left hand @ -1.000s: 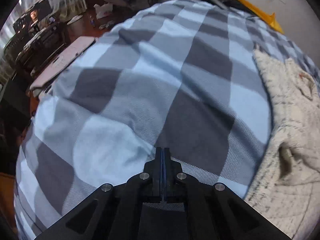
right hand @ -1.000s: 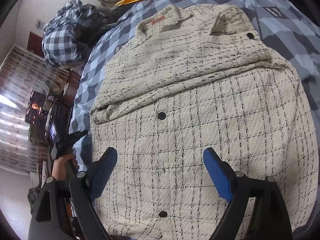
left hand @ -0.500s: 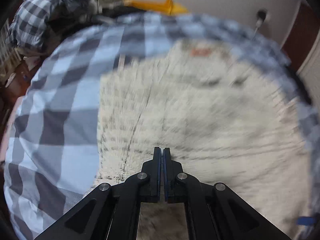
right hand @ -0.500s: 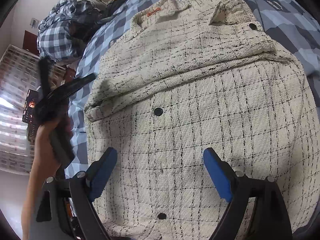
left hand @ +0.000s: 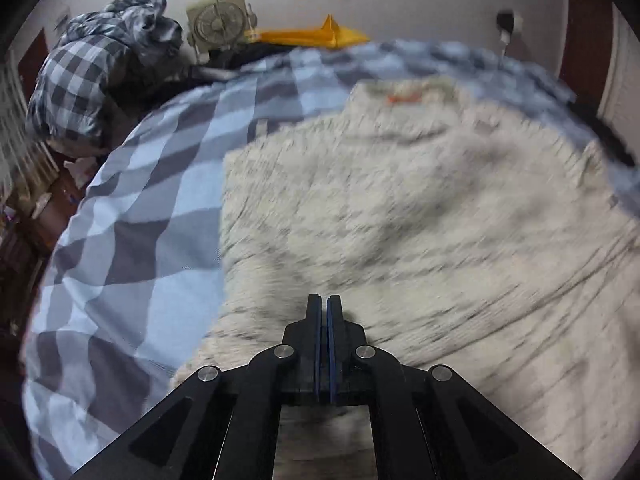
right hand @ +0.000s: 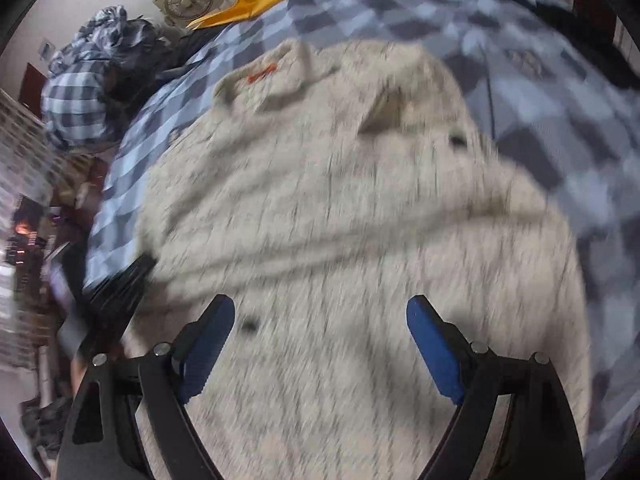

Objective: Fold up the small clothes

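A cream jacket (left hand: 400, 220) with a thin black check, dark buttons and an orange neck label lies spread on a blue and grey checked bed cover (left hand: 132, 232). Its collar points to the far wall. It also shows in the right wrist view (right hand: 340, 208). My left gripper (left hand: 324, 302) is shut and empty, over the jacket's lower left part. My right gripper (right hand: 320, 316) is open and empty, above the jacket's lower middle. The left gripper (right hand: 116, 292) shows in the right wrist view at the jacket's left edge. Both views are blurred.
A heap of checked bedding (left hand: 96, 68) lies at the bed's far left. A small fan (left hand: 218, 22) and a yellow item (left hand: 316, 36) stand by the far wall. Furniture and clutter (right hand: 28, 240) fill the floor left of the bed.
My left gripper has swung right from the bare bed cover to over the jacket, still shut. My right gripper has moved a little nearer the jacket, still open.
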{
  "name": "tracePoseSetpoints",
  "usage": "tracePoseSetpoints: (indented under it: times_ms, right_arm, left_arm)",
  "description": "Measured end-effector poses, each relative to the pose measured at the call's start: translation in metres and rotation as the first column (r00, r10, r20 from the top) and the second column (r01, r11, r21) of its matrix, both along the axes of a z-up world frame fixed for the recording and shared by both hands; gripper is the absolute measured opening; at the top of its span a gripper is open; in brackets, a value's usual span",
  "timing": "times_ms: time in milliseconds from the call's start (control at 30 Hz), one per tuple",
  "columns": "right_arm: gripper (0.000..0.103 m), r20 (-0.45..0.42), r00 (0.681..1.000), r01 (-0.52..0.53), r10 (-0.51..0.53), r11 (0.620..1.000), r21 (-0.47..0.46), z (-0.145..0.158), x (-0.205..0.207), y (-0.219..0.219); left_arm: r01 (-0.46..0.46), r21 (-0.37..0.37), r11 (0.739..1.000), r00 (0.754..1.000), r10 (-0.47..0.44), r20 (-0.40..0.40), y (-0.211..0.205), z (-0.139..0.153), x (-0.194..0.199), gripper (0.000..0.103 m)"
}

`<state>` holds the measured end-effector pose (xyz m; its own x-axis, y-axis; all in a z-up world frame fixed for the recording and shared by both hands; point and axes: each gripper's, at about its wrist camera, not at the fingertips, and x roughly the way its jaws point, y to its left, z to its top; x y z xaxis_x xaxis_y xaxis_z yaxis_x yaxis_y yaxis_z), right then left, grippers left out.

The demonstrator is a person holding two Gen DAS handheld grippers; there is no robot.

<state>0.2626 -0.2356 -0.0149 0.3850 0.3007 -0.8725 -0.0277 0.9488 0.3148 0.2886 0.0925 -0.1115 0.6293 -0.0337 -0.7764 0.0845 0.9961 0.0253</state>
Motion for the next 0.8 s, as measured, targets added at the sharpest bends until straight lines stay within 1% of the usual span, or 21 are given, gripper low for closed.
tracePoseSetpoints:
  times_ms: [67, 100, 133, 167, 200, 233, 267, 300, 333, 400, 433, 467, 500, 533, 567, 600, 633, 667, 700, 767, 800]
  right_arm:
    - [0.086, 0.029, 0.999, -0.029, 0.030, 0.998, -0.050, -0.001, 0.027, 0.015]
    - [0.086, 0.032, 0.998, -0.053, 0.055, 0.997, -0.059, -0.003, 0.038, 0.024]
    - [0.086, 0.038, 0.995, -0.086, 0.089, 0.994, -0.061, -0.006, 0.054, 0.037]
    - [0.086, 0.046, 0.993, -0.105, 0.108, 0.993, -0.062, -0.009, 0.064, 0.044]
    - [0.086, 0.059, 0.990, -0.125, 0.129, 0.990, -0.059, -0.011, 0.073, 0.052]
    - [0.086, 0.069, 0.984, -0.160, 0.164, 0.986, -0.051, -0.016, 0.086, 0.061]
    - [0.086, 0.059, 0.980, -0.187, 0.190, 0.981, -0.056, -0.020, 0.095, 0.066]
    - [0.086, 0.037, 0.977, -0.206, 0.209, 0.976, -0.068, -0.027, 0.105, 0.067]
    - [0.086, -0.010, 0.977, -0.212, 0.212, 0.973, -0.096, -0.040, 0.118, 0.065]
    - [0.086, -0.051, 0.981, -0.192, 0.187, 0.973, -0.125, -0.054, 0.131, 0.048]
    - [0.084, -0.047, 0.981, -0.190, 0.186, 0.976, -0.103, -0.056, 0.133, 0.035]
    - [0.084, -0.027, 0.978, -0.209, 0.208, 0.977, -0.043, -0.055, 0.131, 0.021]
    - [0.083, -0.008, 0.975, -0.221, 0.221, 0.975, -0.020, -0.051, 0.127, 0.010]
    - [0.077, 0.012, 0.977, -0.213, 0.214, 0.975, -0.059, -0.047, 0.122, -0.001]
    - [0.068, 0.031, 0.978, -0.203, 0.207, 0.973, -0.113, -0.043, 0.116, -0.011]
    - [0.050, 0.031, 0.979, -0.198, 0.203, 0.971, -0.132, -0.040, 0.113, -0.021]
    - [0.039, 0.021, 0.981, -0.189, 0.193, 0.975, -0.117, -0.037, 0.107, -0.034]
    - [0.039, 0.015, 0.984, -0.176, 0.178, 0.979, -0.105, -0.033, 0.103, -0.042]
    - [0.039, 0.020, 0.986, -0.160, 0.163, 0.981, -0.107, -0.026, 0.097, -0.049]
    - [0.044, 0.082, 0.986, -0.127, 0.142, 0.977, -0.171, -0.002, 0.079, -0.052]
    - [0.055, 0.120, 0.984, -0.104, 0.133, 0.970, -0.220, 0.009, 0.071, -0.050]
  left_arm:
    - [0.006, -0.060, 0.998, 1.000, -0.004, 0.024, -0.003, 0.006, -0.001, 0.001]
    - [0.004, -0.078, 0.997, 0.999, -0.001, 0.033, -0.005, 0.007, -0.001, 0.001]
    - [-0.004, -0.074, 0.997, 1.000, 0.006, 0.025, -0.006, 0.003, 0.001, 0.001]
    - [-0.016, -0.065, 0.998, 1.000, 0.017, 0.004, -0.006, -0.002, 0.004, 0.001]
    - [-0.042, -0.062, 0.997, 0.998, 0.040, -0.045, -0.003, -0.013, 0.010, 0.001]
    - [-0.057, -0.077, 0.995, 0.995, 0.051, -0.086, 0.000, -0.023, 0.014, 0.001]
    - [-0.061, -0.116, 0.991, 0.992, 0.048, -0.116, 0.005, -0.032, 0.016, 0.001]
    - [-0.058, -0.161, 0.985, 0.995, 0.043, -0.090, 0.011, -0.034, 0.014, 0.001]
    - [-0.055, -0.192, 0.980, 0.996, 0.041, -0.075, 0.016, -0.034, 0.012, 0.001]
    - [-0.055, -0.252, 0.966, 0.997, 0.041, -0.058, 0.024, -0.039, 0.010, 0.001]
    - [-0.050, -0.264, 0.963, 0.998, 0.038, -0.051, 0.026, -0.040, 0.008, 0.001]
    - [-0.046, -0.271, 0.961, 0.998, 0.034, -0.048, 0.027, -0.041, 0.007, 0.001]
    - [-0.041, -0.275, 0.961, 0.998, 0.028, -0.050, 0.028, -0.041, 0.007, 0.001]
    - [-0.038, -0.274, 0.961, 0.998, 0.024, -0.056, 0.029, -0.041, 0.008, 0.001]
    - [-0.044, -0.264, 0.964, 0.997, 0.026, -0.069, 0.031, -0.038, 0.010, 0.001]
    - [-0.055, -0.259, 0.964, 0.996, 0.037, -0.077, 0.032, -0.035, 0.011, 0.001]
    - [-0.072, -0.243, 0.967, 0.995, 0.055, -0.078, 0.032, -0.030, 0.011, 0.001]
    - [-0.085, -0.224, 0.971, 0.995, 0.071, -0.071, 0.031, -0.024, 0.009, 0.001]
    - [-0.092, -0.202, 0.975, 0.995, 0.084, -0.047, 0.029, -0.014, 0.003, 0.001]
    - [-0.094, -0.174, 0.980, 0.996, 0.095, -0.004, 0.028, 0.000, -0.006, 0.001]
    - [-0.107, -0.135, 0.985, 0.994, 0.108, 0.004, 0.027, 0.006, -0.008, 0.001]
